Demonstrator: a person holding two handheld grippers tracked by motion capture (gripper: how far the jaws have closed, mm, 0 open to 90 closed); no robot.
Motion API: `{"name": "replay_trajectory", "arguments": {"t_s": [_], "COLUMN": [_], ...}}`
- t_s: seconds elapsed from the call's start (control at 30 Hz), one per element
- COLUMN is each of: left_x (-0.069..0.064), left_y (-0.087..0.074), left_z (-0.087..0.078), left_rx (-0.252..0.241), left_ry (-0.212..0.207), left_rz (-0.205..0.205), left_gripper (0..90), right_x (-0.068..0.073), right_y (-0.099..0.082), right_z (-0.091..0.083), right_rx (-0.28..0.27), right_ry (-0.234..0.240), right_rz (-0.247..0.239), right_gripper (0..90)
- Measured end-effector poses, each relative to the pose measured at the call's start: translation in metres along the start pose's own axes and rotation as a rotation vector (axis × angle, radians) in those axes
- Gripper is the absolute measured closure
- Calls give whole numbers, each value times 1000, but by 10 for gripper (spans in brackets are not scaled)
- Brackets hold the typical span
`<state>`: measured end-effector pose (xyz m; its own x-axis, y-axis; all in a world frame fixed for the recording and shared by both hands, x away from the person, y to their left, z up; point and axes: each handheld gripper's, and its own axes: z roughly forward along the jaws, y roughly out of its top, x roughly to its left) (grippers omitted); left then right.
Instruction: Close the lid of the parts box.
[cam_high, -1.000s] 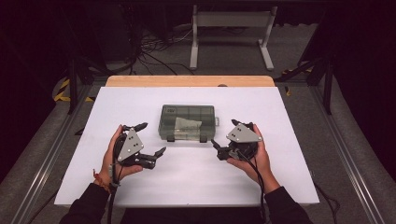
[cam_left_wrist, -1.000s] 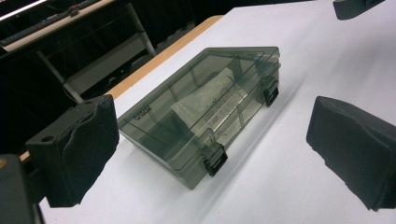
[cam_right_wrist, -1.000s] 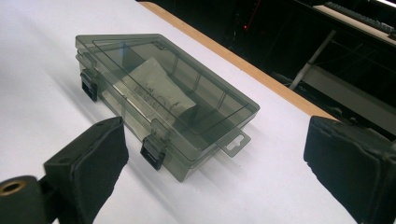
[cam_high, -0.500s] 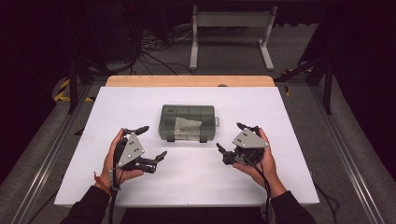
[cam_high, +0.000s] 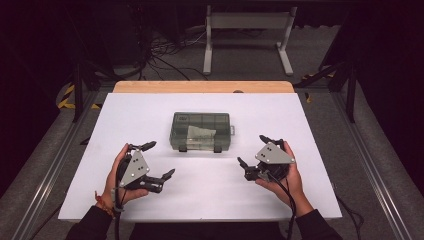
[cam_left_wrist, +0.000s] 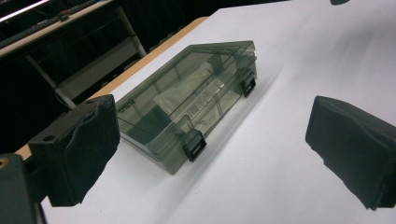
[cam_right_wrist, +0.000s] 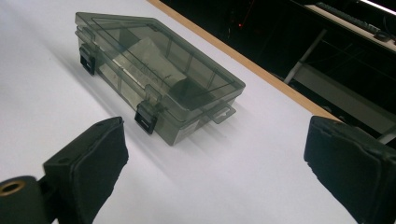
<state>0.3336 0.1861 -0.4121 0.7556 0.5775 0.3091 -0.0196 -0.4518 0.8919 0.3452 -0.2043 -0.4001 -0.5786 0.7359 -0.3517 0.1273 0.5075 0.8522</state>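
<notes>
Surroundings: white table (cam_high: 150, 200) with a wooden strip (cam_high: 202, 87) along its far edge; beyond it a dark floor with loose cables (cam_high: 170, 50) and a pale metal stand (cam_high: 247, 37). Metal rails (cam_high: 47, 170) run along both sides of the table. The white surface between each gripper and the box lies bare; nothing stands in the way.

Item: one plastic box (cam_high: 201, 131), smoky grey and see-through, flat and rectangular, lying in the middle of the table, slightly toward the far edge. Lid down. Two black latches (cam_high: 217, 149) on the long side facing the person, both lying flat against the box wall. A small hang tab (cam_right_wrist: 223, 113) projects from one short end. Inner dividers show through the lid; a pale, folded piece (cam_high: 201, 132) lies inside, its nature hard to tell.

Left gripper (cam_high: 159, 159): held in the person's left hand (cam_high: 117, 175), near the box's front left corner, apart from it. Jaws spread wide, holding nothing; black pads (cam_left_wrist: 81, 149) frame the box in the left gripper view.

Right gripper (cam_high: 254, 151): held in the right hand (cam_high: 290, 177), near the front right corner, apart from the box. Jaws likewise spread wide, empty.
</notes>
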Motion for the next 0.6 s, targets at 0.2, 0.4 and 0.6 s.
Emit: {"name": "replay_trajectory", "arguments": {"t_s": [0.2,0.4,0.6], "left_x": [-1,0,1], "left_y": [-7,-12,-18], "left_z": [-8,-11,-15], "left_rx": [10,24,28], "left_ry": [6,8,14], "left_rz": [-18,-13,-22], "left_gripper": [36,37,37], "right_x": [1,3,4], "right_y": [-6,-13,-24], "right_z": [-7,-13,-18], "right_rx": [-3,7,25], "right_ry": [5,0,-11], "right_rz": [-6,-18,-36], "right_gripper": [63,63,64]}}
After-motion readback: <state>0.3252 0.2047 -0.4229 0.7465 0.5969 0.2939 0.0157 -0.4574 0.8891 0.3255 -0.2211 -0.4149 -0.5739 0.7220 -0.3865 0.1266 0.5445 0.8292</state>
